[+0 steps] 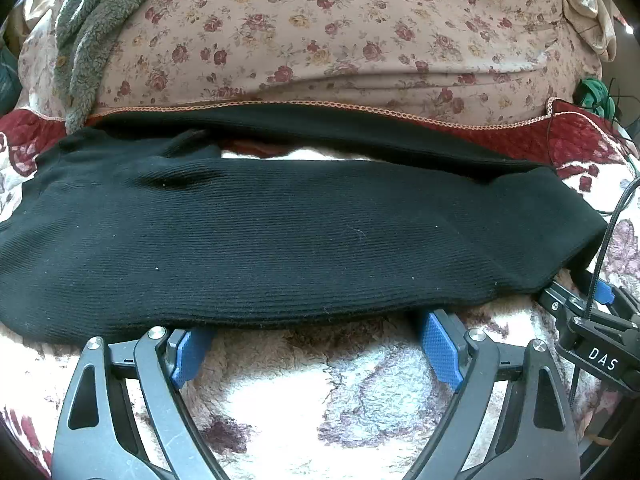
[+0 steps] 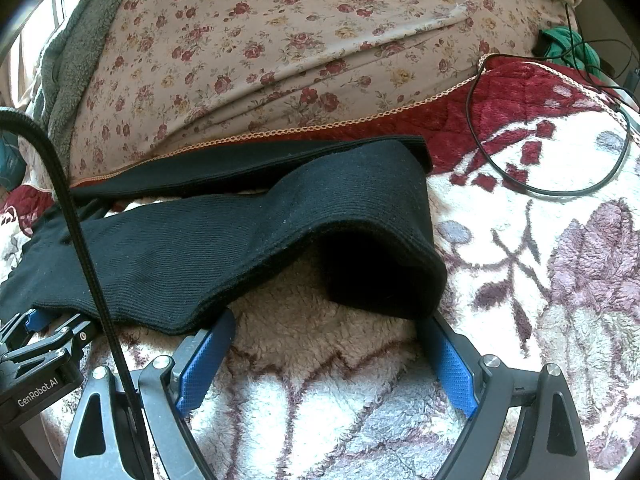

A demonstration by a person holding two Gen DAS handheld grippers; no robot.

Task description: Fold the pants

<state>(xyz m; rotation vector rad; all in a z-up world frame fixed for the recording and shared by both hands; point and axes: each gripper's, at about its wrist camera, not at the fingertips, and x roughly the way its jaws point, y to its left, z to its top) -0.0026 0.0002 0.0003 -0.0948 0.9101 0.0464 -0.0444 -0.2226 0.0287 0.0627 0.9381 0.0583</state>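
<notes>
The black ribbed pants [image 1: 280, 236] lie stretched left to right across a fleece blanket [image 1: 320, 412] with a plum floral print, their far edge near the orange-stitched hem of a rose-patterned quilt [image 1: 320, 32]. The left gripper [image 1: 316, 354] sits at the near edge of the cloth, jaws wide apart, blue pads [image 1: 440, 354] tucked just under the hem and clamping nothing. The right gripper [image 2: 326, 360] is likewise spread, at the right end of the pants [image 2: 240, 240], where the near edge arches up off the blanket [image 2: 500, 280] and leaves a dark hollow between its fingers. A thin black cable [image 2: 560, 184] loops on the blanket to the far right, well apart from the cloth. This looks like the moment of taking hold of the near long edge, ahead of a fold. The next move would need both jaws to close on the fabric edge, catching every layer, then lift together evenly and carry it toward the far side.
</notes>
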